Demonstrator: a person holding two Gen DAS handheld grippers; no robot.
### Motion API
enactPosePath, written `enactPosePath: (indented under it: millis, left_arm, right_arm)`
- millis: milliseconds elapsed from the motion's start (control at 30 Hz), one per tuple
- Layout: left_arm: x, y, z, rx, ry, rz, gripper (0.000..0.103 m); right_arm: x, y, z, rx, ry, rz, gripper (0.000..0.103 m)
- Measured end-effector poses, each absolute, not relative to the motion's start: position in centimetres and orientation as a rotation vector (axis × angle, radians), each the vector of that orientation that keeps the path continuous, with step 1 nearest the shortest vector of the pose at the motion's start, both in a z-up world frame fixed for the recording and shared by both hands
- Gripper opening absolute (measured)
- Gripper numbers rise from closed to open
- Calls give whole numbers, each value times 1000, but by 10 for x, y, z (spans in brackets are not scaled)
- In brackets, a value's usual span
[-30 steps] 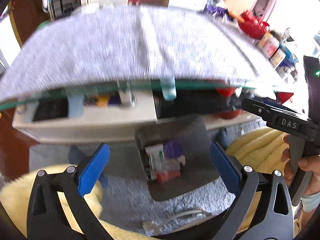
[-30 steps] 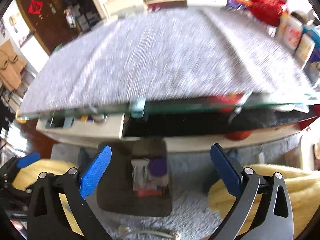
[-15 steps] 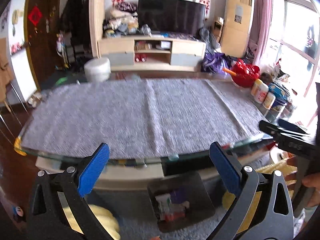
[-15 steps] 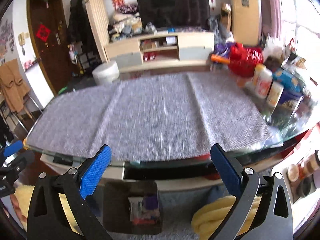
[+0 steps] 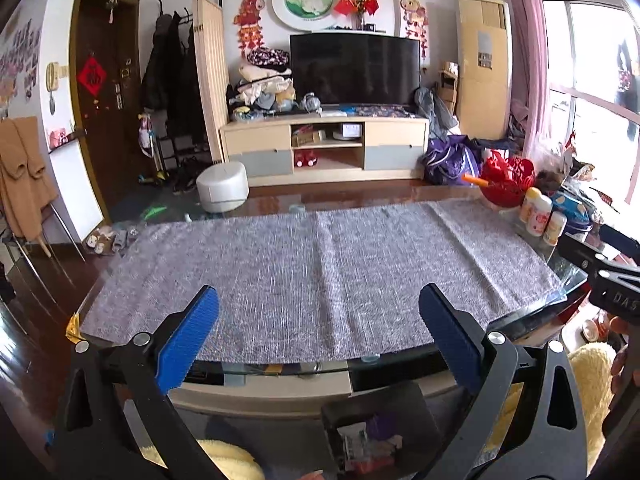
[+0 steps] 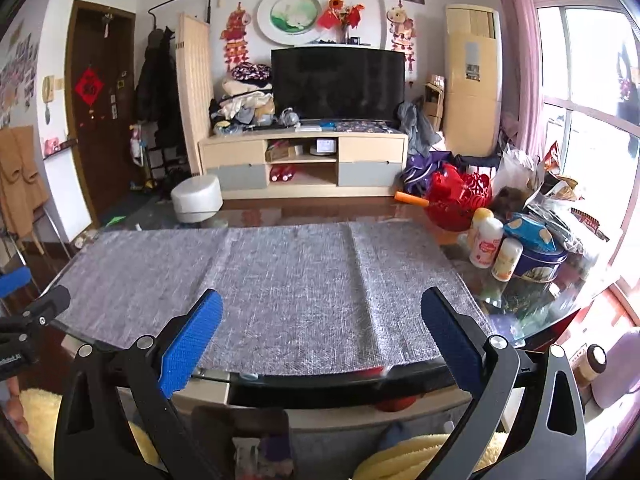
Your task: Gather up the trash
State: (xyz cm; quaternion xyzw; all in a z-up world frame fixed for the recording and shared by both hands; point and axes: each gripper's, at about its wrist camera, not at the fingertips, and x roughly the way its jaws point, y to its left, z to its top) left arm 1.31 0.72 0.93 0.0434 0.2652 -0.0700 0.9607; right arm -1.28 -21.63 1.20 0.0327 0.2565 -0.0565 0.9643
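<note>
A dark bin [image 5: 384, 408] stands on the floor below the table's near edge, with wrappers and trash [image 5: 372, 444] inside; it also shows in the right wrist view [image 6: 244, 428]. My left gripper [image 5: 318, 344] is open and empty, held above the near edge of the table. My right gripper [image 6: 320, 346] is open and empty, to the right of the left one. The grey cloth [image 5: 320, 272] on the glass table [image 6: 520, 312] carries no loose trash that I can see.
Bottles [image 6: 486, 242], a blue tin [image 6: 536, 262], a red basket [image 6: 460, 196] and bags crowd the table's right end. Yellow fleece [image 6: 420, 456] lies below the grippers. A TV stand [image 5: 324, 148] and a white stool [image 5: 222, 192] stand beyond the table.
Both grippers have risen and tilted up from looking down at the bin to looking across the table top. The bin has dropped to the bottom edge of both views.
</note>
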Motion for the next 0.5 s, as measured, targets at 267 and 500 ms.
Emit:
enactPosePath:
  millis: [267, 500]
  left_arm:
    - [9, 9, 14, 74, 519, -127, 95]
    - [10, 11, 12, 63, 526, -123, 95]
  right_arm:
    - [-13, -213, 12, 82, 521, -97, 100]
    - [-14, -207, 14, 89, 518, -87, 100]
